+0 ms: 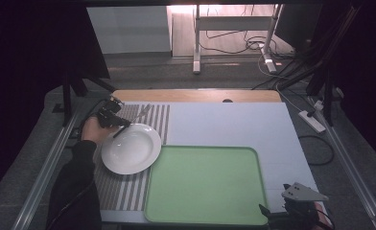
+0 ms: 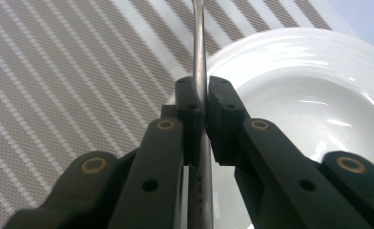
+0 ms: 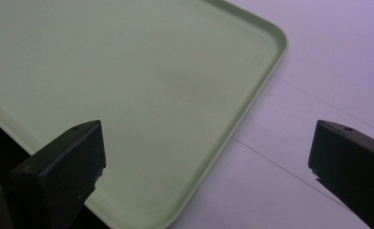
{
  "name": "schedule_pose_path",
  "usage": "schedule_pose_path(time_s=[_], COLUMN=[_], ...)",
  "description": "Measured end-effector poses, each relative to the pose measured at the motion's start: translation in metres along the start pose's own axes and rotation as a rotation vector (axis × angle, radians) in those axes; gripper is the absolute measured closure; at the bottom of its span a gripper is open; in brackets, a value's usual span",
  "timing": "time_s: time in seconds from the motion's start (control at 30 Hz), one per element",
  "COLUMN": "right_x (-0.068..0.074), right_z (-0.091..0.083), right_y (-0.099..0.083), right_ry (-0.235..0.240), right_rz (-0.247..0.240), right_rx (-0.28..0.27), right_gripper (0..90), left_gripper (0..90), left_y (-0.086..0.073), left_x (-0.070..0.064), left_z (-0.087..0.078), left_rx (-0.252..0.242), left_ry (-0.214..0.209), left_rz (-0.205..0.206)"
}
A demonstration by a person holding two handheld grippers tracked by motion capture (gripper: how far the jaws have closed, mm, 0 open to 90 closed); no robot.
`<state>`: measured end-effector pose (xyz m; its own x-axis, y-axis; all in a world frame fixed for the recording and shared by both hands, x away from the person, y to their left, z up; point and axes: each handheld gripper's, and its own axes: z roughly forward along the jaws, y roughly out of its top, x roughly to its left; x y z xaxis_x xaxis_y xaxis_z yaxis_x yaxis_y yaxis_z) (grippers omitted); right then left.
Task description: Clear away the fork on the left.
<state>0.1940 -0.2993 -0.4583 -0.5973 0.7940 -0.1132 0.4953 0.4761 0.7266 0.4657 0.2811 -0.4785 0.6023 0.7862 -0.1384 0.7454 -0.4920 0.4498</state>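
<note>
A slim metal utensil (image 2: 199,43), probably a fork (image 1: 141,114), is clamped by its handle in my left gripper (image 2: 202,88), which is shut on it. That gripper (image 1: 120,124) hovers at the far left rim of a white plate (image 1: 131,148), and the utensil points away over the striped placemat (image 1: 123,191). The plate (image 2: 314,81) looks bare inside. My right gripper (image 3: 207,128) stands open with nothing between its jaws, over the right edge of the green tray (image 3: 128,71). In the high view this gripper (image 1: 277,213) sits near the tray's (image 1: 205,182) front right corner.
The placemat (image 2: 70,76) lies along the left of the pale tabletop (image 1: 224,124), partly under the plate. A wooden strip (image 1: 195,95) edges the table's far side. Beyond it are cables and a power strip (image 1: 312,120) on the floor.
</note>
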Motion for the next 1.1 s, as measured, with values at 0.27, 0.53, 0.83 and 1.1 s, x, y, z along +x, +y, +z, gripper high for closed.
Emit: schedule_pose_path(time_s=[0.27,0.53,0.83,1.1], right_x=[0.0,0.0,0.001,0.001], right_z=[0.0,0.0,0.0,-0.001], right_y=[0.0,0.0,0.0,0.0], right_ry=[0.002,0.002,0.001,0.0], right_rz=[0.0,0.0,-0.005,-0.008], right_rx=[-0.003,-0.003,0.0,-0.002], right_gripper=[0.0,0.0,0.0,0.0], left_gripper=[83.6,83.6,83.6,83.6], left_y=[-0.005,-0.009,-0.023,-0.033], left_x=[-0.024,-0.049,-0.073,-0.094], left_z=[0.003,0.006,0.006,0.004], left_rx=[-0.039,-0.043,-0.032,-0.042], left_ry=[-0.024,-0.062,-0.107,-0.119], left_rz=[0.02,0.045,0.06,0.066])
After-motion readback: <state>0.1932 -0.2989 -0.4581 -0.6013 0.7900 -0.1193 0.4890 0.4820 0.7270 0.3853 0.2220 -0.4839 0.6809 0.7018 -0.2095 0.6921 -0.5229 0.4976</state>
